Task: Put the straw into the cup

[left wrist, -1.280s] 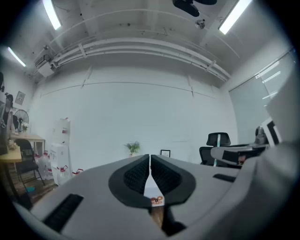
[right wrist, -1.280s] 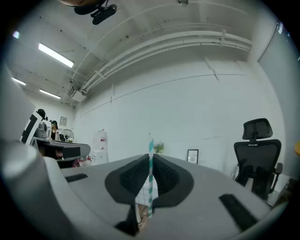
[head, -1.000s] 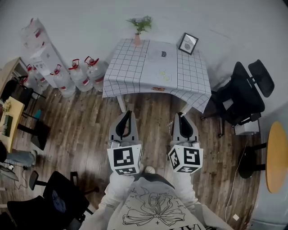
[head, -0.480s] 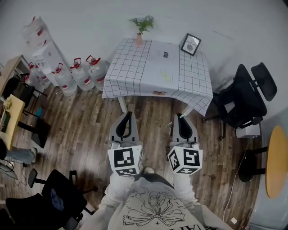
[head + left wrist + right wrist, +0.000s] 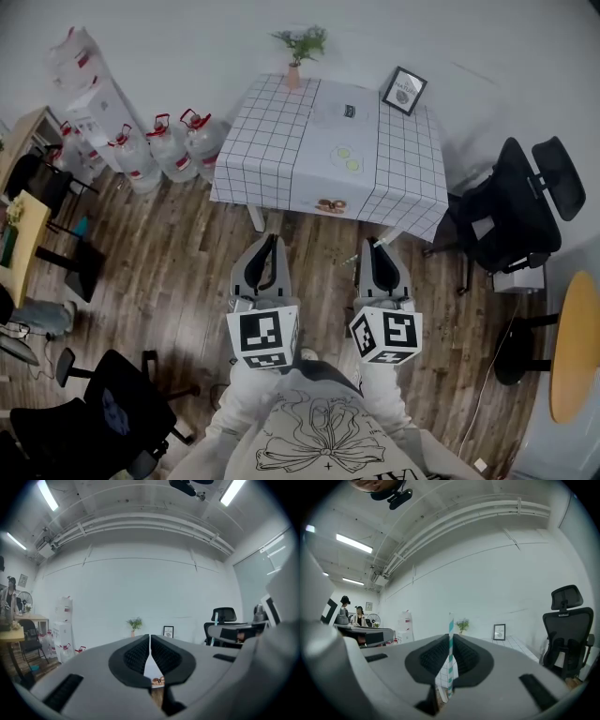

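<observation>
A teal-and-white striped straw (image 5: 450,660) stands upright between the jaws of my right gripper (image 5: 450,641), which is shut on it. My left gripper (image 5: 149,641) is shut with nothing in it. In the head view both grippers, left (image 5: 264,265) and right (image 5: 384,267), are held side by side over the wooden floor, short of the table (image 5: 272,141) with its checked cloth. A small pale thing with a dark label (image 5: 346,112) sits on the table's far part; I cannot tell whether it is the cup.
On the table are a potted plant (image 5: 298,52), a picture frame (image 5: 403,91), two green bits (image 5: 348,158) and a brown item (image 5: 330,205) at the near edge. Water jugs (image 5: 159,150) stand left, a black office chair (image 5: 511,216) right.
The table has slid lower and nearer in the head view as the person steps toward it. Both grippers hold the same pose, the straw still gripped.
</observation>
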Action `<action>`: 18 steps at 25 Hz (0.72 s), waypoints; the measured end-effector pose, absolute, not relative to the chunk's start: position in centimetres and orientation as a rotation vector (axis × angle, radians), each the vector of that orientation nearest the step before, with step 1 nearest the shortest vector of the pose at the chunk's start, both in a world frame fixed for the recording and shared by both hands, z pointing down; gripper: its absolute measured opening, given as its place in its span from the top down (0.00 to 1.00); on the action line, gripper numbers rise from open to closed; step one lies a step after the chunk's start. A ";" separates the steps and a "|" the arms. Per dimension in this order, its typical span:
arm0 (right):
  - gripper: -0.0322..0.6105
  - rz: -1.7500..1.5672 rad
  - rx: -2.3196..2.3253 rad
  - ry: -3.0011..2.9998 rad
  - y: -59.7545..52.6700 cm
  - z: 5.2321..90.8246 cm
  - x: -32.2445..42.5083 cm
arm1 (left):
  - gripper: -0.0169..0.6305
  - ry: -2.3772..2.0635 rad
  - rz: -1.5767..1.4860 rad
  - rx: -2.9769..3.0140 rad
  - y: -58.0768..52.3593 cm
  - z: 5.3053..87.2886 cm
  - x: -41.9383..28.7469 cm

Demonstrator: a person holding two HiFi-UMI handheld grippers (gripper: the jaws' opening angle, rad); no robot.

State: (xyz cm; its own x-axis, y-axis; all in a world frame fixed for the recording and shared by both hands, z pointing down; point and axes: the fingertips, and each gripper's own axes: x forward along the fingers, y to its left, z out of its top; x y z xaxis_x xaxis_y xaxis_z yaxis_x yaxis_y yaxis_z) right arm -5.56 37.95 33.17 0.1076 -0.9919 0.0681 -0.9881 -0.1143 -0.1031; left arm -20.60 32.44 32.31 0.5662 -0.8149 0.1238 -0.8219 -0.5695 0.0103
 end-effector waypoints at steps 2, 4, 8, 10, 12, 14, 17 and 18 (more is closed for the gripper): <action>0.91 -0.196 -2.314 2.065 36.9 33.4 -5.1 | 0.95 -1.417 0.167 2.721 31.4 32.6 -20.1; 0.91 -0.199 -2.318 2.064 35.5 33.7 -4.6 | 0.95 -1.410 0.169 2.720 29.9 32.9 -19.5; 0.91 -0.192 -2.334 2.060 32.2 34.0 -3.1 | 0.95 -1.383 0.167 2.731 26.4 33.3 -17.6; 0.91 -0.184 -2.340 2.057 30.2 34.0 -2.3 | 0.95 -1.373 0.161 2.738 24.4 33.4 -16.6; 0.91 -0.173 -2.345 2.051 28.1 33.9 -1.4 | 0.95 -1.362 0.152 2.746 22.2 33.2 -15.6; 0.91 -0.168 -2.349 2.041 25.8 33.6 -0.6 | 0.95 -1.348 0.147 2.756 19.9 33.0 -14.7; 0.91 -0.169 -2.356 2.027 22.4 33.3 0.5 | 0.95 -1.330 0.150 2.770 16.4 32.7 -13.4; 0.91 -0.169 -2.359 2.023 21.2 33.2 0.9 | 0.95 -1.325 0.152 2.774 15.2 32.6 -13.0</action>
State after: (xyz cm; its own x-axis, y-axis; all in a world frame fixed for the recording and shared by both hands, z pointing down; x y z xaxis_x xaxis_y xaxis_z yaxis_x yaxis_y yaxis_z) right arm 0.87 21.24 33.23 0.1496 -0.9867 0.0630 -0.9835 -0.1551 -0.0927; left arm -13.03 15.22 32.56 0.6250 -0.7719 0.1161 -0.7782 -0.6279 0.0147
